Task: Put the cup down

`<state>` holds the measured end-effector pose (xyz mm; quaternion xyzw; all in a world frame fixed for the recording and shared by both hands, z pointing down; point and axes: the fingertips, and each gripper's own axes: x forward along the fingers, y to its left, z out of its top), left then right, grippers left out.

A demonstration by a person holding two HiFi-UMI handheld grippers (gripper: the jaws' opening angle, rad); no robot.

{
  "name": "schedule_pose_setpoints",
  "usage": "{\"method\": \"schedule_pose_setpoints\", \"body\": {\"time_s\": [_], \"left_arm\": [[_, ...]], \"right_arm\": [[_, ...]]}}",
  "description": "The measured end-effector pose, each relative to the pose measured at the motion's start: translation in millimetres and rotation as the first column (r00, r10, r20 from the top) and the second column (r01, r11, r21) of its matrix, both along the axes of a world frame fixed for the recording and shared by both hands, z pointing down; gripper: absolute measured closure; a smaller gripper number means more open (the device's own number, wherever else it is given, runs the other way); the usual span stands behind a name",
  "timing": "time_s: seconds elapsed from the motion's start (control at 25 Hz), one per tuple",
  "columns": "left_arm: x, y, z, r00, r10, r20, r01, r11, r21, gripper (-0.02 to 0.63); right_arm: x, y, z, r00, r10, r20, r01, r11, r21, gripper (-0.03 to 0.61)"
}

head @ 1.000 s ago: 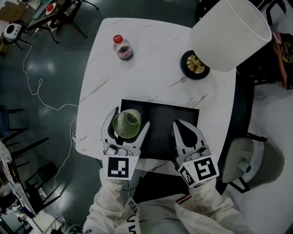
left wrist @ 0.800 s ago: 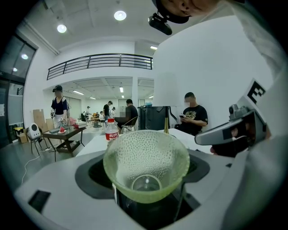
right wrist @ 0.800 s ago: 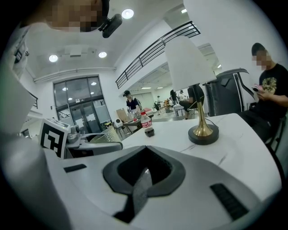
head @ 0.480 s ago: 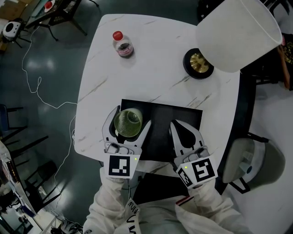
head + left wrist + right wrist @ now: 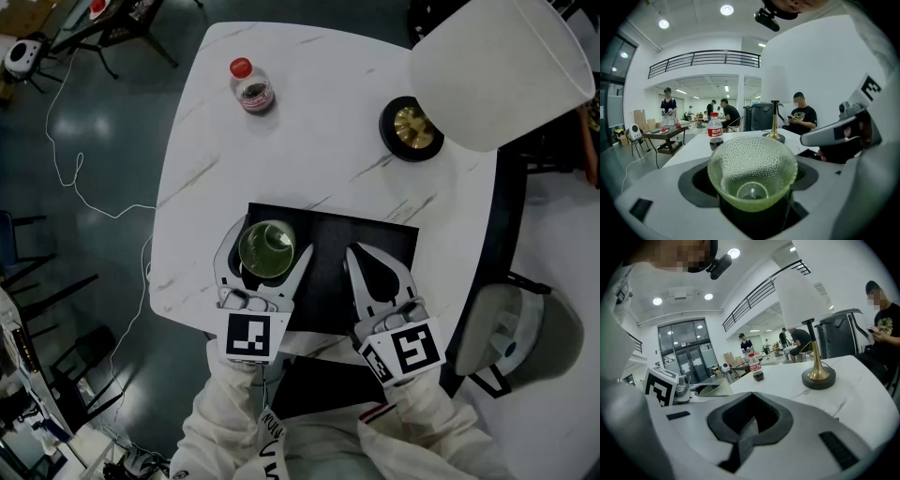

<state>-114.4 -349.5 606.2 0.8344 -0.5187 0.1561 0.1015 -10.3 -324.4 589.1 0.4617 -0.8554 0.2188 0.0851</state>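
Shift: cup (image 5: 752,173) level now, tipped earlier.
Your left gripper (image 5: 265,246): clamped on cup, at mat's (image 5: 333,246) 9 o'clock side.
Right gripper (image 5: 367,255): jaws together, empty.
Risk: letting go early may topple cup.

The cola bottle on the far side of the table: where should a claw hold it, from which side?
I would grip the cola bottle round its label, below the red cap, coming level from the near side. It stands upright and alone on the white table, so nothing blocks a claw.
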Motion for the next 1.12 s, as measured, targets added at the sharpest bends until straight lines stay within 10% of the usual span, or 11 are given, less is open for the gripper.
{"method": "schedule_pose_setpoints", "body": {"time_s": [1.12], "left_arm": [[4.2,-7.2,5.9,1.000,0.016,0.015,-0.017,1.000,0.008,0.204]], "right_arm": [[-4.1,-8.7,7.1,1.000,-0.011,0.012,0.011,1.000,-0.013,0.572]]}}
